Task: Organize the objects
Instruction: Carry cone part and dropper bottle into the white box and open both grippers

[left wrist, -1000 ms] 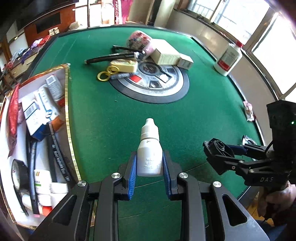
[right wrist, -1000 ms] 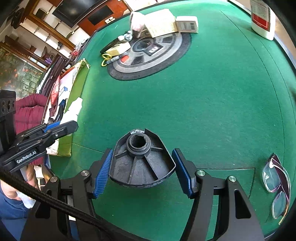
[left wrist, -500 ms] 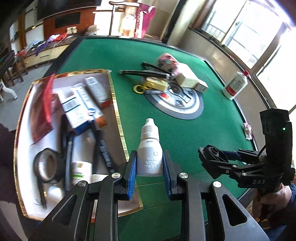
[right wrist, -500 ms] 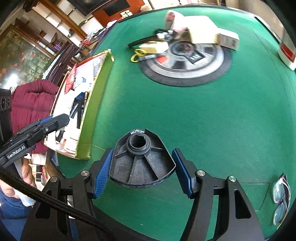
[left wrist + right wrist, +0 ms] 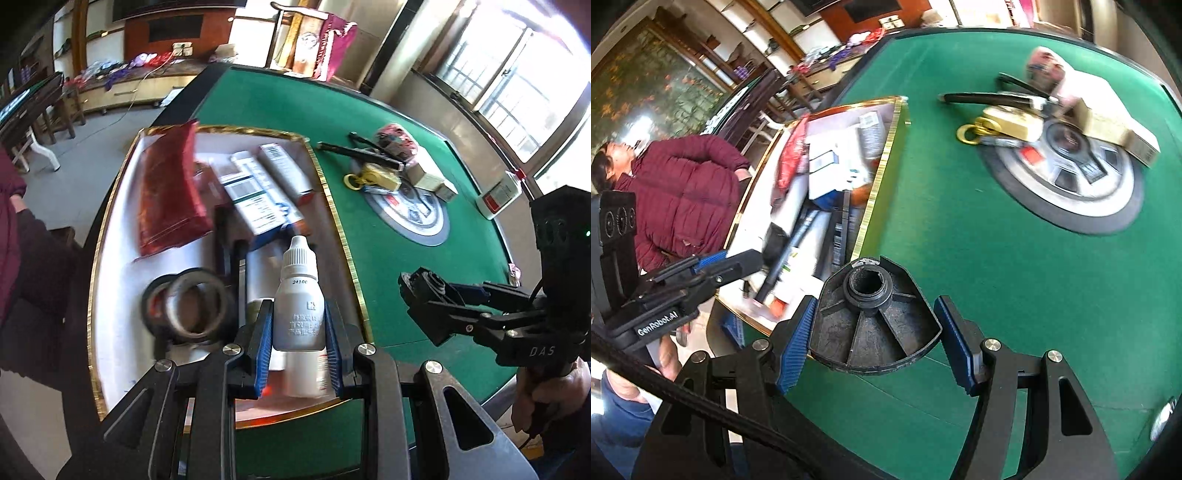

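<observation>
Left gripper [image 5: 298, 341] clamped a white dropper bottle [image 5: 297, 295] above the gold-rimmed tray [image 5: 341, 236]; the right gripper [image 5: 875, 334] pinched a black ribbed plastic piece [image 5: 873, 325] over green felt nearby. Released tilted, the bottle could topple among the clutter. Inside the tray lay tape rolls [image 5: 186, 304], boxes [image 5: 255, 195] and a red packet [image 5: 171, 192].

A game room: green felt mahjong table [image 5: 280, 107], wooden cabinets [image 5: 746, 40], barred windows [image 5: 517, 85].

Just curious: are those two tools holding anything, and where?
Left tool grips the small white plastic dropper bottle by its body; right tool clamps the black ribbed plastic part by its sides.
</observation>
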Demonstrator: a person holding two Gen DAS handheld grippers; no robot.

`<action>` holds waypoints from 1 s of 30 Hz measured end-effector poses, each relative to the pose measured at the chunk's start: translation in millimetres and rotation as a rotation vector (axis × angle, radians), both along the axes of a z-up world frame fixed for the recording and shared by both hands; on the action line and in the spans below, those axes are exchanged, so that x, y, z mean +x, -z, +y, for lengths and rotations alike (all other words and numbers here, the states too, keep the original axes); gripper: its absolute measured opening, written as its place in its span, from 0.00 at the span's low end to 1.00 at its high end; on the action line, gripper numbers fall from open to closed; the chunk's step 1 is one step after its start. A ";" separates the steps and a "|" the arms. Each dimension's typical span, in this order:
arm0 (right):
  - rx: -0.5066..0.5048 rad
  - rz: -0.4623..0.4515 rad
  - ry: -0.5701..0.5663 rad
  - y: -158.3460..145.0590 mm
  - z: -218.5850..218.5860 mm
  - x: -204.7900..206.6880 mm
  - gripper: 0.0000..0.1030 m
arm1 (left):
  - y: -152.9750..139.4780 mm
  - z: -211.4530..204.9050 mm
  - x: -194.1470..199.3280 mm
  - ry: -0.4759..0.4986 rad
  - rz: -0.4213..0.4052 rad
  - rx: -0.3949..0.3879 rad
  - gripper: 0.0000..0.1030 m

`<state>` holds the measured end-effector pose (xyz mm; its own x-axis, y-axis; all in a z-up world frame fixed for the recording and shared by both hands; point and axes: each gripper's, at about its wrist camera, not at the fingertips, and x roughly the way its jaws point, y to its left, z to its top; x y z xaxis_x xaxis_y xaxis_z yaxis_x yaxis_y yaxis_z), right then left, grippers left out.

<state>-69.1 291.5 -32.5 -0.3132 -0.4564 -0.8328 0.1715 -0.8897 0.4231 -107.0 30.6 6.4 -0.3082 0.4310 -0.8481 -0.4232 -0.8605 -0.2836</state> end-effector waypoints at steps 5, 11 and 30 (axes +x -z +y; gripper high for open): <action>-0.002 0.005 -0.031 -0.6 -24.4 -10.0 0.62 | 6.5 -22.6 -7.0 -0.028 -0.006 -0.003 0.21; 0.006 -0.002 -0.063 4.2 -51.9 -26.0 0.62 | 18.7 -37.3 -17.3 -0.052 -0.030 -0.009 0.21; 0.142 0.022 -0.177 31.6 -120.3 -70.6 0.62 | 47.5 -67.9 -51.2 -0.119 -0.077 -0.044 0.21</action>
